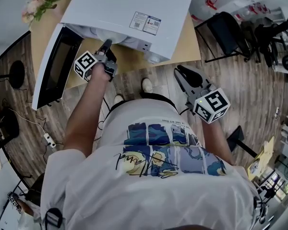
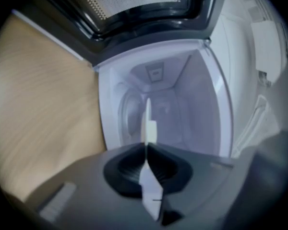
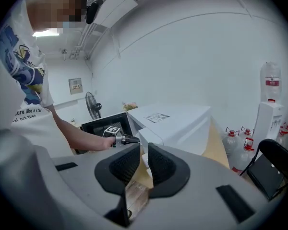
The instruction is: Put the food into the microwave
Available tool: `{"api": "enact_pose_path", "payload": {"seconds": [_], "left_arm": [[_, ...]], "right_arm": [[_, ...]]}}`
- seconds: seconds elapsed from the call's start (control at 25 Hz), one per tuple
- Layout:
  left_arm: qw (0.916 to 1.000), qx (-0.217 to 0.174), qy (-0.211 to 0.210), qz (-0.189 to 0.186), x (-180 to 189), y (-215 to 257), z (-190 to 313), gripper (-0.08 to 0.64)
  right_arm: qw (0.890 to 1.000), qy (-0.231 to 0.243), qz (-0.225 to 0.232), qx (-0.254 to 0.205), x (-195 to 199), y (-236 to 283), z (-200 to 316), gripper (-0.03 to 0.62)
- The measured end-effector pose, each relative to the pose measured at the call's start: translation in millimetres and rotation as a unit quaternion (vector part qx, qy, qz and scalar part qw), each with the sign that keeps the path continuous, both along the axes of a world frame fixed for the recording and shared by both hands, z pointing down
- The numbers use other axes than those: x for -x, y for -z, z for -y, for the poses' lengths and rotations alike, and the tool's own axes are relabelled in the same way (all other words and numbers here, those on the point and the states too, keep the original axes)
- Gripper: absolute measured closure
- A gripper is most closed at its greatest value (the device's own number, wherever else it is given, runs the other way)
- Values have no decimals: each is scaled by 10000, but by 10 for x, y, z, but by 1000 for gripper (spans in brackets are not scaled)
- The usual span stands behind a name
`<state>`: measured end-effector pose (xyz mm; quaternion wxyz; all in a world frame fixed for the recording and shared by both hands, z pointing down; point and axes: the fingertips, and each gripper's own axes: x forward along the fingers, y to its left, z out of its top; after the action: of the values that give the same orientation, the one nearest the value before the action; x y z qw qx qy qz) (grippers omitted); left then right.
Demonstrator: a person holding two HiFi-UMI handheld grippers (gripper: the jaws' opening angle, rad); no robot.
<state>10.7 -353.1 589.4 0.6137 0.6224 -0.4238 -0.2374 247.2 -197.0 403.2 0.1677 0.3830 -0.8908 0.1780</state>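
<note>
Flowers (image 1: pixel 38 6): at the far left corner of the table (image 1: pixel 182 47).
Door (image 1: pixel 55 66): swung wide open to the left of the microwave (image 1: pixel 129 8), its dark window facing out.
Left gripper (image 1: pixel 107 43): held out on a bare arm, its tips at the open mouth of the microwave. The left gripper view looks straight into the pale cavity (image 2: pixel 182 109). The left gripper (image 2: pixel 147 145) has its jaws pressed almost together.
White strip (image 2: pixel 147 123): thin and edge-on, pinched in the seam of the left jaws and rising above their tips. I cannot tell what it is.
Food: not recognisable in any view. The white strip in the left jaws is the only thing carried, and it sits just in front of the cavity.
Microwave: a white box on the wooden table, with a label on its top.
Right gripper (image 1: pixel 179 71): held back near the person's waist, well apart from the microwave. In its own view the right gripper (image 3: pixel 144 150) has a narrow gap between its jaws, with only table and floor showing through.
Chair (image 1: pixel 225 30): black, standing right of the table.
</note>
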Motion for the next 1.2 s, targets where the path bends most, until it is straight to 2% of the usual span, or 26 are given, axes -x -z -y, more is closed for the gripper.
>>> {"api": "enact_pose_path", "payload": {"seconds": [0.28, 0.52, 0.68, 0.76, 0.92, 1.2], "left_arm": [[9993, 184, 298, 149, -74, -112, 239, 538], [9971, 403, 622, 142, -62, -190, 256, 537], [9950, 524, 664, 528, -50, -223, 240, 523], [9921, 544, 695, 892, -41, -215, 232, 516], [9776, 620, 721, 1877, -12, -215, 212, 491], [9377, 761, 737, 3310, 87, -185, 193, 447]], "right_arm": [[9995, 295, 97, 8, -231, -1, 347, 548], [9980, 614, 130, 72, -365, -41, 509, 548], [9966, 804, 142, 57, -407, -38, 580, 548], [9959, 888, 152, 38, -413, -30, 612, 548], [9949, 993, 159, 11, -410, -18, 657, 551], [9935, 1119, 189, -101, -305, 63, 653, 555]]}}
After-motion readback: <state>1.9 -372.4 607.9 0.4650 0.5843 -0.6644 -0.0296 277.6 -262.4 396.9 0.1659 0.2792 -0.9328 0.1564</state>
